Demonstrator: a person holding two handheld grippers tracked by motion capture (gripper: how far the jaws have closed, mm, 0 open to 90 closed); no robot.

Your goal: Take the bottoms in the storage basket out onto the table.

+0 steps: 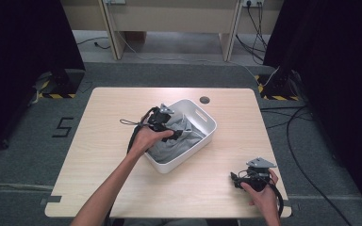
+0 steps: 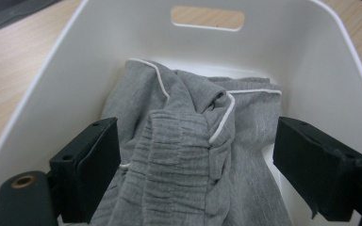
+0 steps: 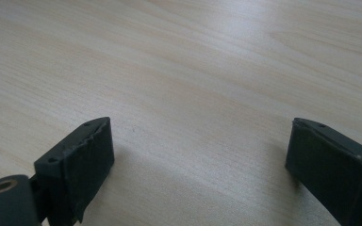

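Inside the white bin (image 2: 52, 89), the grey garment (image 2: 188, 155) lies bunched; your left gripper (image 2: 195, 165) straddles it, jaws wide. Your right gripper (image 3: 200, 165) rests near the table (image 3: 179, 70) edge, jaws wide, holding nothing.

The high view looks forward and down from above the person's side, taking in the whole surface (image 1: 122, 188) from well back, with floor beyond at 12 o'clock. The left gripper view sits close over the white bin (image 2: 75, 56), facing along its fingers (image 2: 92, 160) into the grey cloth (image 2: 184, 155); the high view shares that bin (image 1: 207, 134) and cloth (image 1: 174, 143). The right gripper view hangs low and near, facing bare wood (image 3: 193, 70) toward 9 o'clock of the high view.
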